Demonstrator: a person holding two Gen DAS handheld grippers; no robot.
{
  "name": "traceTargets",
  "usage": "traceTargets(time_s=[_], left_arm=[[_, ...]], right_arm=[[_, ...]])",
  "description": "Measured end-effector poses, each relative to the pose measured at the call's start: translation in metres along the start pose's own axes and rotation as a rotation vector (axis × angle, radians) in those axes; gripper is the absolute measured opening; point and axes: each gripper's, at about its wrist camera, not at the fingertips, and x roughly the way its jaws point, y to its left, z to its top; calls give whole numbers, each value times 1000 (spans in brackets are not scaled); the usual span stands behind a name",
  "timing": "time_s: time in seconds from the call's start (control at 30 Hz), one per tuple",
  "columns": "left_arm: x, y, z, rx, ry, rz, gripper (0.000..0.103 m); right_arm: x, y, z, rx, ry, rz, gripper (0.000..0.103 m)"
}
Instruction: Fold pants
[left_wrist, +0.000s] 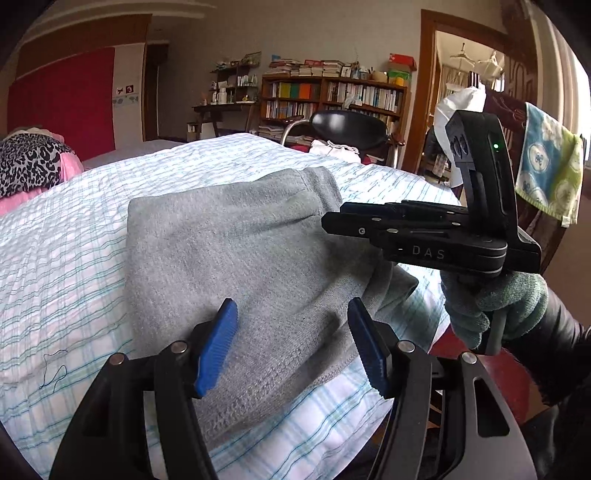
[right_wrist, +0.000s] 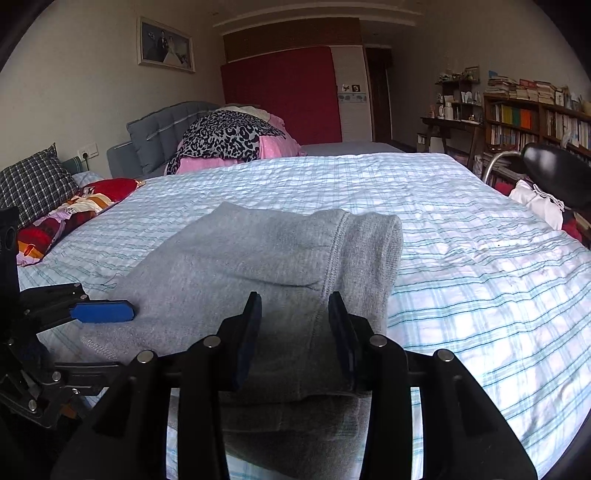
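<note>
The left gripper (left_wrist: 291, 347) has its blue pads spread apart, hovering just above the near edge of the folded pants (left_wrist: 240, 243), with nothing between them. The right gripper (right_wrist: 295, 332) has its dark fingers partly spread over the near end of the same pants (right_wrist: 266, 266); they do not appear to pinch the cloth. Seen from the left wrist camera, the right gripper body (left_wrist: 424, 236) carries the white letters "DAS" and a small green light, and is held by a hand in a green knit glove (left_wrist: 495, 310).

The pants are grey sweatpants, folded into a thick rectangle, lying on the bed (right_wrist: 461, 240) near its front edge. The bed is covered by a white sheet with pale blue and green stripes.

Beyond the bed, a wooden bookcase (left_wrist: 332, 96) holds rows of books, with more books and boxes stacked on top; their titles are too small to read. A leopard-print cloth (right_wrist: 229, 136) lies over pink bedding at the far end.
</note>
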Motion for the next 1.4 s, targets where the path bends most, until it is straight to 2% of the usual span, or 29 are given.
traceTargets(time_s=[0.1, 0.2, 0.5, 0.6, 0.67, 0.7, 0.83, 0.9, 0.97, 1.0, 1.2, 1.4], left_arm=[[-5, -1, -5, 19, 12, -3, 62], [-4, -3, -10, 41, 24, 8, 62], [-5, -1, -11, 22, 28, -12, 62], [-10, 10, -3, -37, 35, -45, 64], [-16, 20, 4, -90, 22, -55, 78], [-19, 27, 8, -116, 12, -54, 80], [-24, 54, 18, -212, -5, -3, 87], [-19, 68, 21, -261, 22, 43, 87], [-13, 83, 22, -313, 42, 44, 88], [-10, 89, 22, -338, 56, 37, 88], [8, 119, 25, -462, 103, -3, 88], [27, 134, 33, -514, 141, -63, 88]], right_arm=[[-5, 14, -7, -60, 9, 12, 39], [4, 21, -22, -113, 58, -25, 39], [5, 13, -37, -80, 32, -13, 39], [3, 10, -35, -62, 33, 1, 39], [-1, 7, -32, -34, 29, 21, 40], [-4, 5, -30, -20, 26, 31, 42], [-18, -3, -20, 40, -7, 47, 54], [-23, -12, -13, 97, -27, 50, 63], [-25, -24, -7, 166, -36, 52, 72], [-23, -31, -4, 197, -34, 53, 73], [4, -63, 11, 343, 44, 56, 73], [37, -78, 9, 415, 131, 79, 74]])
